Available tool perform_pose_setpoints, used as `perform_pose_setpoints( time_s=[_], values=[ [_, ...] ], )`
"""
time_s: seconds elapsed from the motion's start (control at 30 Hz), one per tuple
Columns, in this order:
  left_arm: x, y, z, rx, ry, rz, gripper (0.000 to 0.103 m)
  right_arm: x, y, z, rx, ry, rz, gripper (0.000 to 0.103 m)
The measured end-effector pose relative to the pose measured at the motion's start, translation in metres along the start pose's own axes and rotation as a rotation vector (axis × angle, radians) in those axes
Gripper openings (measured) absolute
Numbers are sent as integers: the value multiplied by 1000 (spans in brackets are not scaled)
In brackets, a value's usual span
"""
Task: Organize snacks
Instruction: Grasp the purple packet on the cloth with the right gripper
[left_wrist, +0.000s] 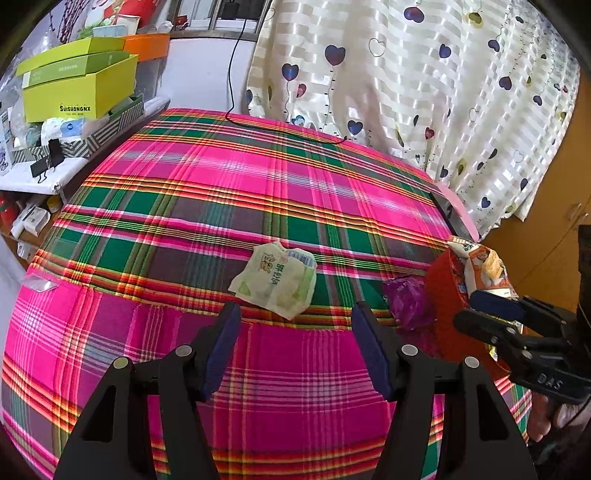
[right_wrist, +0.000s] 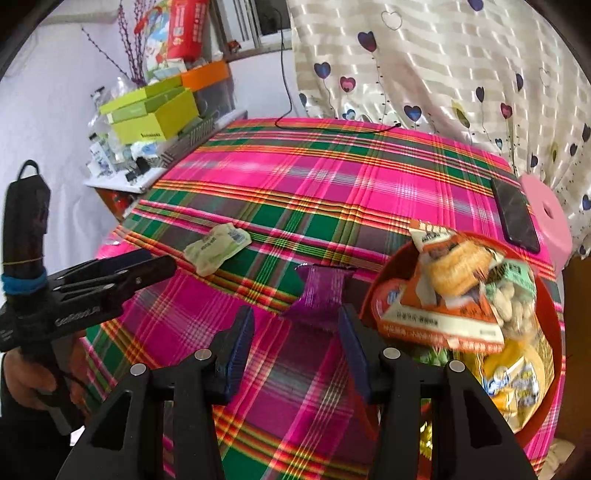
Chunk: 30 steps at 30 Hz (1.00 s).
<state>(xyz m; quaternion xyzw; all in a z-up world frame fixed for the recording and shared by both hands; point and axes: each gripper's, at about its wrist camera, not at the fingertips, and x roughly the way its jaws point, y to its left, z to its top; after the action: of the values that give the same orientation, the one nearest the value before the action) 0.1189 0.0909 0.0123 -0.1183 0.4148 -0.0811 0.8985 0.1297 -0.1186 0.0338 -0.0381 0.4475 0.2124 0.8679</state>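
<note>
Left gripper (left_wrist: 295, 350): jaws spread wide with nothing between them, hovering low over the plaid tablecloth (left_wrist: 221, 192), pointed at the pale green snack packet (left_wrist: 275, 282) that lies just ahead of its blue pads.
Right gripper (right_wrist: 297, 354): jaws apart and empty, tips just short of the purple snack wrapper (right_wrist: 319, 295); its right finger sits close beside the red bowl's rim.
Pale green snack packet: flat and a little crumpled on the cloth, alone near the middle of the table, well apart from the bowl.
Purple snack wrapper: on the cloth just left of the red bowl (right_wrist: 554, 317); whether it touches the bowl's side I cannot tell.
Red bowl: at the table's right side, piled with snacks.
Bowl contents: an orange biscuit packet (right_wrist: 439, 295) on top and tilted, a clear bag of peanuts (right_wrist: 513, 295) beside it, a yellow packet (right_wrist: 517, 380) lower down towards the near rim.
Black phone (right_wrist: 515, 214): face up on the cloth beyond the bowl, near the table's far right edge.
Pink stool (right_wrist: 550, 214): just past the phone, against the heart-print curtain (right_wrist: 443, 66).
Black cable (left_wrist: 236, 74): hangs down from the window area and trails across the far edge of the cloth.
Side shelf (left_wrist: 37, 177): left of the table, cluttered, with lime-green boxes (left_wrist: 81, 85) stacked on top.
</note>
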Motion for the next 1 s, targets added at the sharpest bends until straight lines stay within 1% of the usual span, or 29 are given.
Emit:
perform_pose_setpoints(
  time_s=[0.1,0.23,0.37,0.6,0.73,0.77,0.8,0.9,0.97,1.0],
  values=[
    [1,7,-1,-14,-3,-3,63,12,-1,7,1,28,-29,46],
    [0,16,-2,-33,-6,-7,63,30,-3,14,-1,71,-89,46],
    [-1,22,-2,-41,-15,-13,63,41,0,17,-12,107,-115,46],
    [0,31,-1,-53,-20,-27,63,64,9,28,-64,183,-198,46],
    [1,36,0,-63,-23,-26,63,82,10,34,-87,261,-219,46],
    [1,37,0,-64,-22,-26,63,86,12,34,-104,269,-233,47],
    [2,38,0,-64,-20,-26,63,88,13,35,-108,273,-237,47],
    [6,36,2,-52,-14,-22,63,90,15,33,-106,280,-197,46],
    [8,35,4,-40,-12,-22,63,93,19,28,-122,285,-191,36],
    [10,33,5,-35,-10,-22,63,93,21,26,-123,283,-177,35]
  ],
)
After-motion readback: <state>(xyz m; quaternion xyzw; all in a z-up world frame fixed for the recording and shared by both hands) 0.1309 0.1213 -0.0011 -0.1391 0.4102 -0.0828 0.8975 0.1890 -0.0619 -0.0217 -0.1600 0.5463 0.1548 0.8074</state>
